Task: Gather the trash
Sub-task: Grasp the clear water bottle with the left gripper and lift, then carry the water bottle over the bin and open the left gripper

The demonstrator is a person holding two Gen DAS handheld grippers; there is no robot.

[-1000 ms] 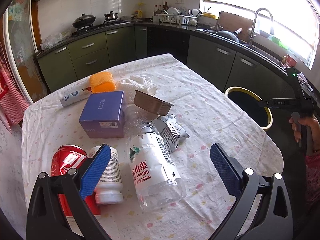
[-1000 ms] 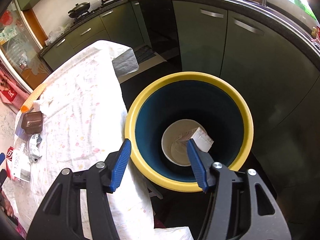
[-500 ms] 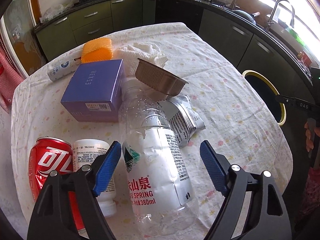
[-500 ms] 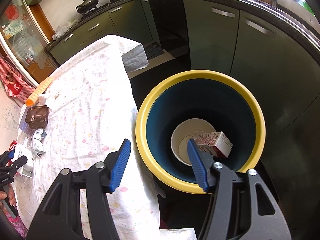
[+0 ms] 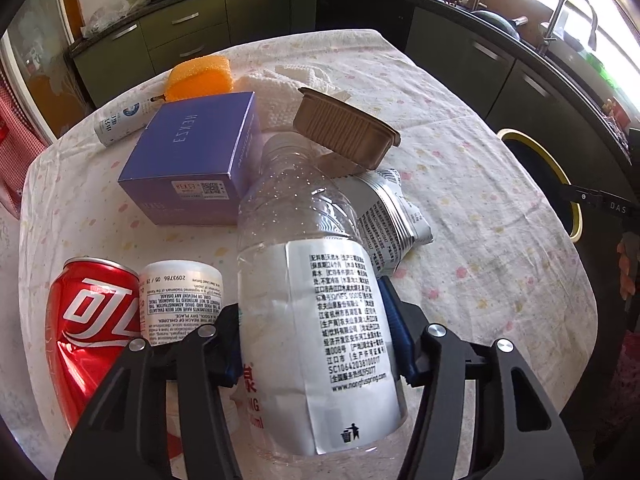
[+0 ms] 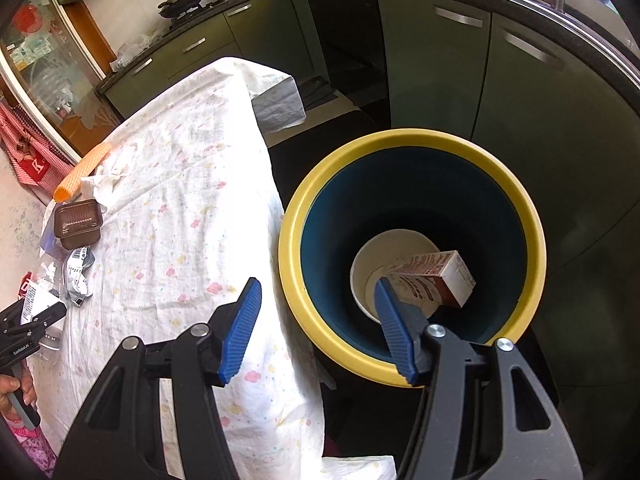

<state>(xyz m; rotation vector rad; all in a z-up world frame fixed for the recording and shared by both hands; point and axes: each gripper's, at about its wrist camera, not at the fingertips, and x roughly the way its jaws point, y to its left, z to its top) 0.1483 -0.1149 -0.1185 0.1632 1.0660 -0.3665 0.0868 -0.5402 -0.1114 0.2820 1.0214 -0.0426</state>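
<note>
My left gripper [image 5: 314, 334] is shut on a clear plastic water bottle [image 5: 304, 264] with a white label, lying on the table. A red cola can [image 5: 90, 328] and a white pill bottle [image 5: 180, 300] lie just left of it. A purple box [image 5: 196, 156], a brown plastic tray [image 5: 344, 130], a silver snack wrapper [image 5: 390, 216], an orange sponge [image 5: 200, 76] and a small white can [image 5: 120, 116] lie beyond. My right gripper [image 6: 318, 326] is open and empty above the yellow-rimmed bin [image 6: 412, 140], which holds a carton [image 6: 436, 276] and a white bowl [image 6: 384, 248].
The table [image 5: 480, 200] has a flowered white cloth, and a white towel [image 5: 280, 84] lies at its far side. The bin rim [image 5: 540, 160] shows off the table's right edge. Green kitchen cabinets [image 6: 440, 52] stand behind the bin.
My left gripper has moved forward over the water bottle and closed on it. My right gripper stays open and has drifted a little back from the bin; the carton has settled inside.
</note>
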